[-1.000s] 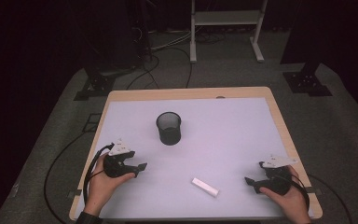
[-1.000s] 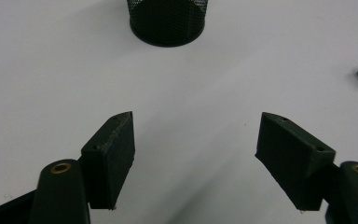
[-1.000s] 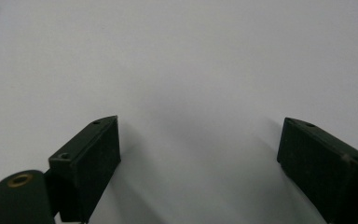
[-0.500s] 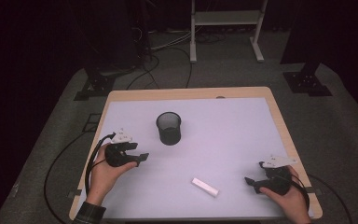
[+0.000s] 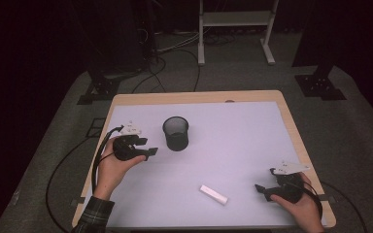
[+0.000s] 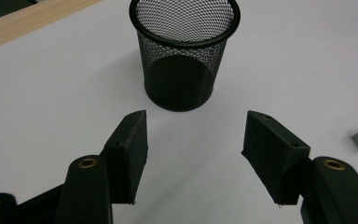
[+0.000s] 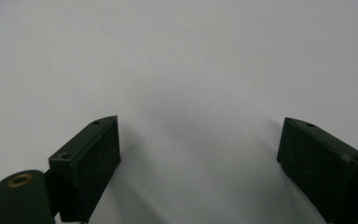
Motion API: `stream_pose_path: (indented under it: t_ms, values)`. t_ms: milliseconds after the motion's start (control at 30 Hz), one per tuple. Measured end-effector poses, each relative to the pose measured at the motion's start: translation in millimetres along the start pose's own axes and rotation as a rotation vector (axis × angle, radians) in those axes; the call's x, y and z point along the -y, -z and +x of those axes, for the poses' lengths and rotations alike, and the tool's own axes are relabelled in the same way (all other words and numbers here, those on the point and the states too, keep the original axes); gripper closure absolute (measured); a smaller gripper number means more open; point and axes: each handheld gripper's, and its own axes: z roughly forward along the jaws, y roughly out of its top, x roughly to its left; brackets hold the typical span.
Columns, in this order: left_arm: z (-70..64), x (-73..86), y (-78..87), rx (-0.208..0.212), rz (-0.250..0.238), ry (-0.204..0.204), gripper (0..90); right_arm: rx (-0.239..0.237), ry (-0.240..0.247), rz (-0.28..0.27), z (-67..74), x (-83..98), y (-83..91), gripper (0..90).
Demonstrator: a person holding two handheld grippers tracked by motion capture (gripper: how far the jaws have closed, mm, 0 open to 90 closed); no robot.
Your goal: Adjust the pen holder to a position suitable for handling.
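Left gripper [image 5: 151,153], nearer the mesh cup [image 5: 176,133] than a second ago, jaws narrowing but empty; right gripper [image 5: 261,189] gapes wide, idle.

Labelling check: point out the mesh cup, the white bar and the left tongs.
mesh cup [image 6: 182,70], left gripper view, on its side wall.
white bar [image 5: 213,194], high view, on its middle.
left tongs [image 6: 193,156], left gripper view, midway between the tips.

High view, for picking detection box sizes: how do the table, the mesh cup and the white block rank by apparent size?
1. table, by far the largest.
2. mesh cup.
3. white block, smallest, though it lies nearer the camera.
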Motion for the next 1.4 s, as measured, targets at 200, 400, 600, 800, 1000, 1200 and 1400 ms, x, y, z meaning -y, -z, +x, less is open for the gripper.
stream_pose_path:
  t_ms: [200, 400, 600, 800, 1000, 1200, 1400]
  values:
    - [5.4, -14.9, -3.4, -0.006, -0.003, -0.003, 41.8, 0.000, 0.002, 0.001, -0.3, 0.0, 0.1, 11.9]
    - [8.5, -28.3, -6.4, -0.014, -0.005, -0.011, 43.3, 0.001, 0.000, 0.000, -0.1, 0.0, 0.0, 11.9]
    - [11.7, -42.0, -11.4, -0.021, -0.004, -0.022, 45.4, 0.001, 0.002, 0.002, -0.3, 0.0, 0.1, 11.9]
    - [15.5, -53.5, -20.6, -0.020, 0.002, -0.013, 48.7, 0.001, 0.001, 0.001, -0.3, 0.0, 0.0, 11.9]
    - [19.7, -61.8, -31.4, -0.026, 0.015, -0.010, 50.4, 0.000, 0.000, 0.002, -0.2, 0.0, 0.1, 11.9]
    - [26.1, -69.9, -43.8, -0.037, 0.030, -0.002, 52.7, 0.000, 0.000, 0.001, -0.3, 0.0, 0.0, 12.0]
    - [33.8, -76.4, -57.5, -0.047, 0.058, -0.002, 54.6, 0.000, 0.000, 0.001, -0.3, 0.0, 0.0, 11.9]
